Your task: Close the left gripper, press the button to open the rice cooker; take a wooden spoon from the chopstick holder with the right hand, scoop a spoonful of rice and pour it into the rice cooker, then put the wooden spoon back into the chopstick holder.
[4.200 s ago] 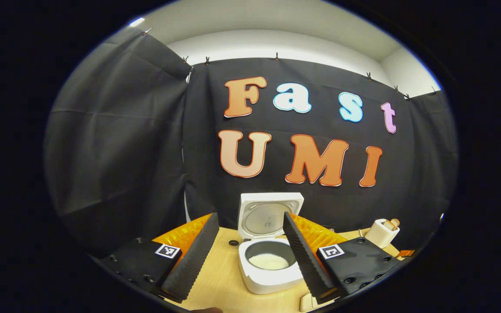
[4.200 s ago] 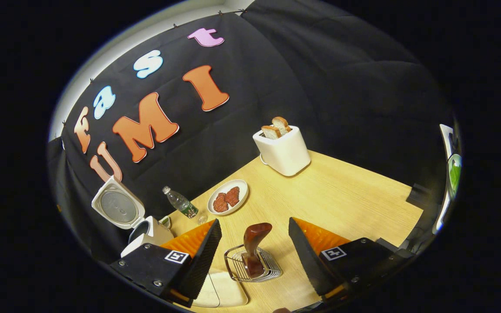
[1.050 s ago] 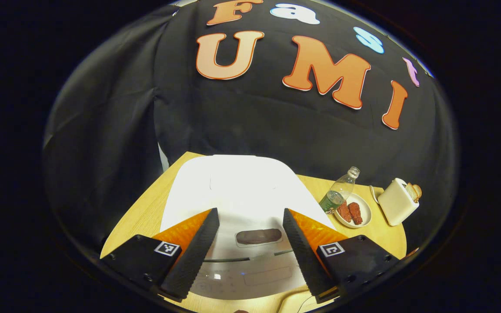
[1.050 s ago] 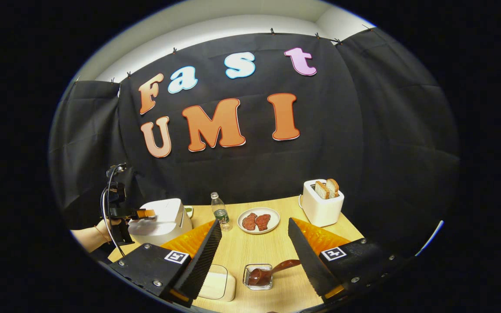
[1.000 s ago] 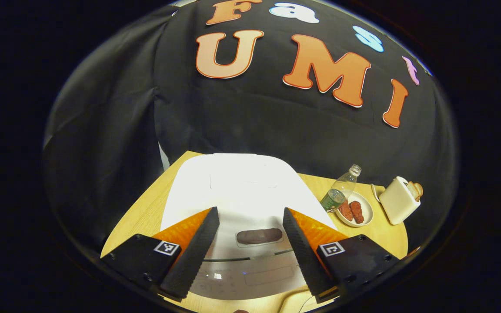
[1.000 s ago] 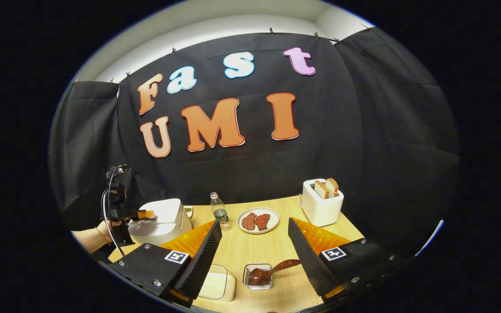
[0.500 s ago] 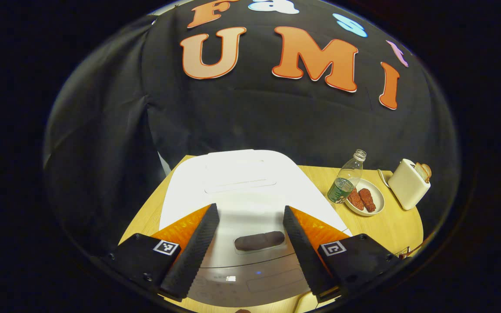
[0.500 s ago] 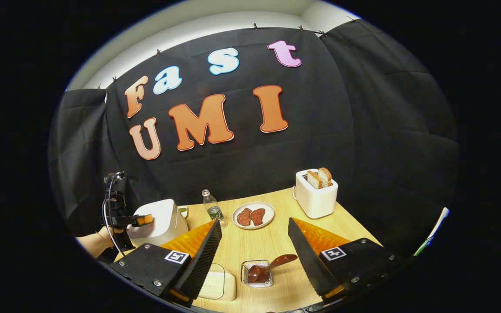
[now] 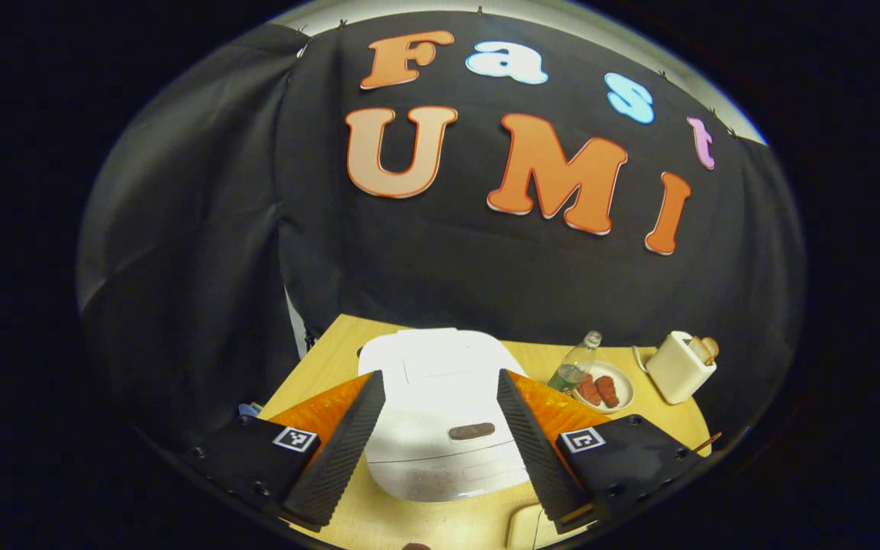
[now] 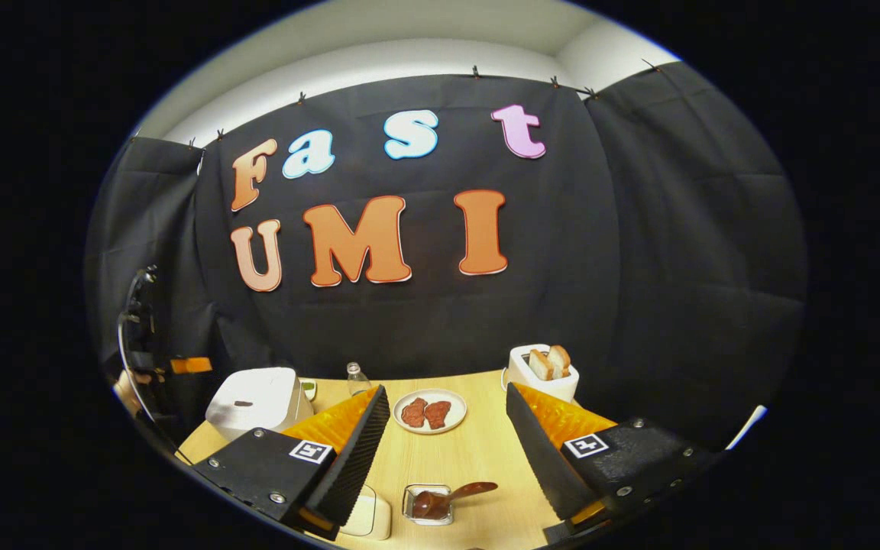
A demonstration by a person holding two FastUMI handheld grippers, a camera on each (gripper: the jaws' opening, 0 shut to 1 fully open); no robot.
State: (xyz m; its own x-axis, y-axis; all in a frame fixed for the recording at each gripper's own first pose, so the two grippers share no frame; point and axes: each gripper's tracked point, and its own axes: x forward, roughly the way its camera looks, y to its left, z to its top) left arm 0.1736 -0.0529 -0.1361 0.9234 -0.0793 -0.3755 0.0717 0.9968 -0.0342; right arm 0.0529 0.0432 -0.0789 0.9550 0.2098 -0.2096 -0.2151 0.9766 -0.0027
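Observation:
The white rice cooker stands on the table with its lid down and a dark oval button on its front. My left gripper hovers open just in front of and above it, touching nothing. In the right gripper view the cooker sits at the far left, with the left gripper held by a hand beside it. The wooden spoon lies with its bowl in the small wire chopstick holder, handle pointing right. My right gripper is open above and behind the holder, holding nothing.
On the wooden table stand a plate of meat, a water bottle and a white toaster with bread. A white lidded container sits left of the holder. Black cloth walls close the back and sides.
The cooker lid, open earlier with rice inside, is now down. Over the last second my left gripper has drawn back from the cooker. The right gripper has also pulled back.

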